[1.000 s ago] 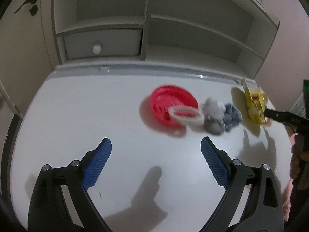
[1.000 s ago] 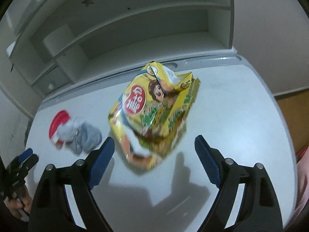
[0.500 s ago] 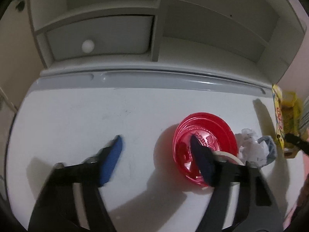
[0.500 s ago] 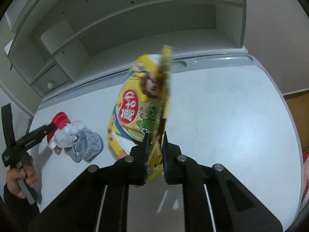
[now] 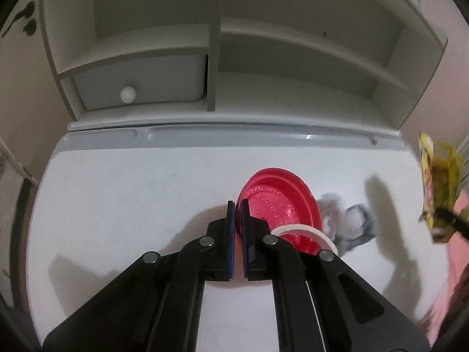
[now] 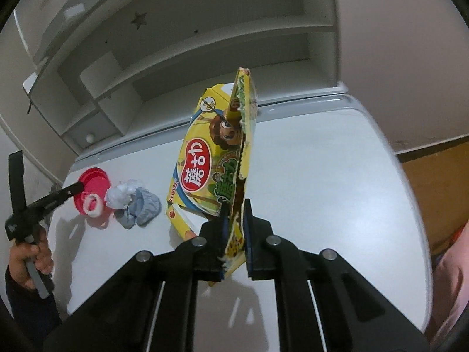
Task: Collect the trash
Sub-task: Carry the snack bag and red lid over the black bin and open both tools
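Observation:
A red plastic lid [image 5: 278, 202] lies tilted on the white desk [image 5: 132, 205] with a white ring [image 5: 304, 230] on its near side. My left gripper [image 5: 238, 208] is shut on the lid's left rim. In the right wrist view, the left gripper [image 6: 79, 187] meets the red lid [image 6: 93, 180] from the left. My right gripper [image 6: 234, 205] is shut on the lower edge of a torn yellow snack box [image 6: 205, 164], which stands upright off the desk. The snack box [image 5: 436, 182] hangs at the far right of the left wrist view.
A crumpled white tissue [image 6: 121, 195] and a grey wad [image 6: 146, 205] lie between lid and box. A white shelf unit with a knobbed drawer [image 5: 137, 82] stands along the desk's back edge. A hand [image 6: 29, 261] holds the left gripper's handle. Brown floor [image 6: 431, 193] lies beyond the right edge.
The left gripper moved in to the red lid and closed on its rim. The right gripper closed on the snack box and raised it upright off the desk.

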`<control>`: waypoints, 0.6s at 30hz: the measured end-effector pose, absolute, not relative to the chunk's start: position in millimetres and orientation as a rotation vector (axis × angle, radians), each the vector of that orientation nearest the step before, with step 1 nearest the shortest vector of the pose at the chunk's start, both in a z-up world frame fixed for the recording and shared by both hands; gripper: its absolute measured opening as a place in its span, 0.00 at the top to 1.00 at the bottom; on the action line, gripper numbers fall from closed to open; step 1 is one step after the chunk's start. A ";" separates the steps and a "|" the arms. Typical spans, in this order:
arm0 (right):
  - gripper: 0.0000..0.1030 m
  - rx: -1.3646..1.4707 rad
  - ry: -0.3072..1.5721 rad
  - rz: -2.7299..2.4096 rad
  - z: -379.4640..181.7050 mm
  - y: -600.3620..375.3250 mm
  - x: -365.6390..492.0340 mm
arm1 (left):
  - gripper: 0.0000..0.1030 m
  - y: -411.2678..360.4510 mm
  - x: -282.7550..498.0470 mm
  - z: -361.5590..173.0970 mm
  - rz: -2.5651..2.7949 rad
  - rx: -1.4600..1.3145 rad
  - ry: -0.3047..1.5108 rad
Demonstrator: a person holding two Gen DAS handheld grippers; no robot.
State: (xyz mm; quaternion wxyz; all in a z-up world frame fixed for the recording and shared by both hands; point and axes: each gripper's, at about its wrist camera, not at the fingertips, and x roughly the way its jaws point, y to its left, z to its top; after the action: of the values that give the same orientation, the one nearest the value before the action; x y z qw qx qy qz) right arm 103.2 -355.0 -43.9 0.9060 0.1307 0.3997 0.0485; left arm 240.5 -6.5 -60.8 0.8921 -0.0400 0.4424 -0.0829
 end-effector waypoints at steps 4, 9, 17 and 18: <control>0.90 0.303 0.815 0.073 -44.5 -382.5 81.6 | 0.97 -15.0 229.4 -41.4 -0.204 -0.124 0.884; 0.90 0.349 0.820 0.031 -53.8 -421.9 44.1 | 0.97 -80.4 207.1 -31.0 -0.348 -0.099 0.885; 0.90 0.442 0.793 -0.161 -71.9 -523.2 -54.7 | 0.97 -256.7 135.2 -34.9 -0.662 0.057 0.879; 0.90 0.454 0.789 -0.189 -74.6 -536.2 -68.5 | 0.97 -285.3 120.3 -35.3 -0.711 0.083 0.872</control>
State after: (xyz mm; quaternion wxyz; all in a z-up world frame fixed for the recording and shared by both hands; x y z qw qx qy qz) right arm -68.5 -536.2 -74.6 0.8939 0.2189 0.3805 -0.0911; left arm 120.3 -285.3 -35.3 0.8451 0.0391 0.4131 -0.3371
